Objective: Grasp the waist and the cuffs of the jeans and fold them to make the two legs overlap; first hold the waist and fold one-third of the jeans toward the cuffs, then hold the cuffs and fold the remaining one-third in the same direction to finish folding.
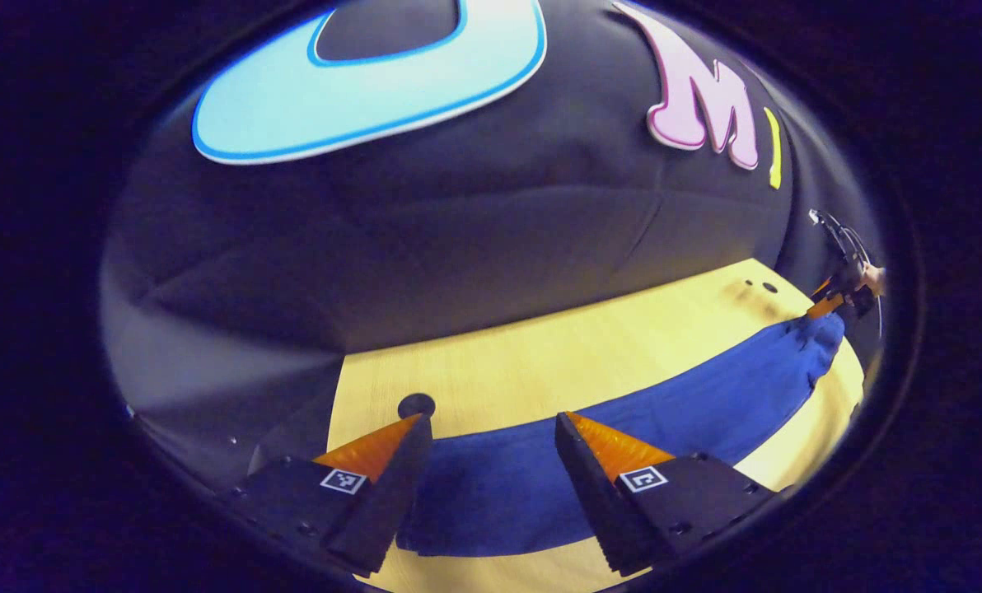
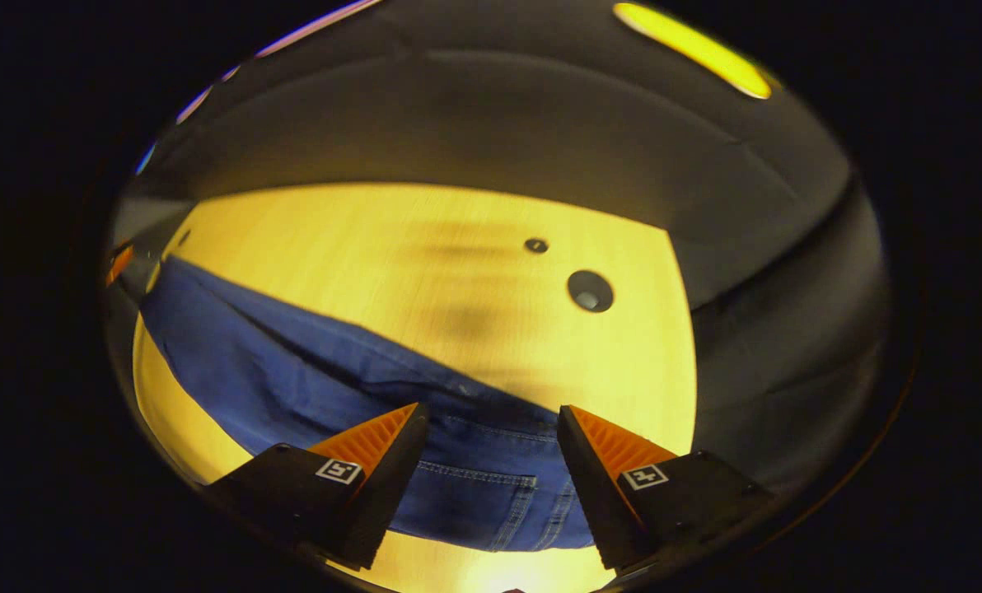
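Over the left end of the table (image 1: 540,362), left gripper (image 1: 491,428): jaws spread wide, nothing between the fingers, both tips poised above the near end of the jeans (image 1: 623,428); contact with the cloth cannot be told. Beside the left fingertip, a round hole (image 1: 416,404) in the tabletop. Jeans laid flat as one long blue band, running from between the fingers away toward the right across the light wood. At the far right end of that band, in the left gripper view, right gripper (image 1: 825,306) small and distant, tip at the edge of the cloth, with a hand (image 1: 872,278) behind it; two small holes (image 1: 759,286) in the wood just before it.

In the right gripper view, far left rim, a bit of the left gripper at the far end of the jeans (image 2: 310,371), too small to judge. Jeans stretched from there toward the lower centre, stitched seams and a back pocket (image 2: 474,502) lying between the fingers, marking the waist end. Right gripper (image 2: 491,424): jaws likewise wide apart, nothing clamped, tips over the cloth at its upper edge. Beyond the tips, bare table (image 2: 425,247) with one small hole (image 2: 535,245) and one larger hole (image 2: 590,290) to the right of centre.
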Tool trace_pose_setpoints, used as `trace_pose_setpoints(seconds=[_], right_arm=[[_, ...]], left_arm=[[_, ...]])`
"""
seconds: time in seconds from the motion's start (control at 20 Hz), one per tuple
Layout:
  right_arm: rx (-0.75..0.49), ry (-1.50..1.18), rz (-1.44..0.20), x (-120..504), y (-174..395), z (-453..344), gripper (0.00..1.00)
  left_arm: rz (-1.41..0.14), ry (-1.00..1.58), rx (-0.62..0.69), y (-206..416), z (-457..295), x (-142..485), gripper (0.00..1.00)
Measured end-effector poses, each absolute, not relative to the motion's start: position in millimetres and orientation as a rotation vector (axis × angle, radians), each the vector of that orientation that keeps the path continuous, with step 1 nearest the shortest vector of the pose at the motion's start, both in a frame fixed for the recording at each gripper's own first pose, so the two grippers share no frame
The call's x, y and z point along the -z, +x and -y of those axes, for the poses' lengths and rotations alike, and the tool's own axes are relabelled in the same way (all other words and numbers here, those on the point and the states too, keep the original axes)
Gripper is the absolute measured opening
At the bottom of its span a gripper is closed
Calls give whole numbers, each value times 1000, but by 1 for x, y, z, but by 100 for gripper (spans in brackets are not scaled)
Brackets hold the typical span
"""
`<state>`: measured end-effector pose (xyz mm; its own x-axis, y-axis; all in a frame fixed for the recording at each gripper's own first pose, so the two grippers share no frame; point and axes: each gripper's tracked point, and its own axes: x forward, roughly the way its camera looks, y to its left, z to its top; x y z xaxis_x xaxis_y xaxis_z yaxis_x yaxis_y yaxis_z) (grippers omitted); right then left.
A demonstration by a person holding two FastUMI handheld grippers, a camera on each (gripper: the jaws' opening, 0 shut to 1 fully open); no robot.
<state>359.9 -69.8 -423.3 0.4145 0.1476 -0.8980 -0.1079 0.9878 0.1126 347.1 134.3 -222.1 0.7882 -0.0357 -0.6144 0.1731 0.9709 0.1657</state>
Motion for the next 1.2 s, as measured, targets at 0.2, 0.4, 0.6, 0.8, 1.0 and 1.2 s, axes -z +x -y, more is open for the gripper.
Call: trace_pose_setpoints(seconds=[0.2,0.4,0.6,0.8,1.0,1.2], right_arm=[[55,314,-1074,372,338,115,98],[283,606,-1123,378,277,163,99],[454,756,-1197,428,234,173,98],[561,831,-1256,482,215,163,98],[672,985,-1164,506,237,169,99],[636,1006,-1088,517,266,167,37]], left_arm=[[-524,183,214,311,-86,155,95],[-406,197,281,266,-39,98,96],[-242,159,256,230,0,56,95],[-272,94,248,200,31,62,95],[-298,72,202,197,34,73,95],[-378,-19,81,197,12,108,95]])
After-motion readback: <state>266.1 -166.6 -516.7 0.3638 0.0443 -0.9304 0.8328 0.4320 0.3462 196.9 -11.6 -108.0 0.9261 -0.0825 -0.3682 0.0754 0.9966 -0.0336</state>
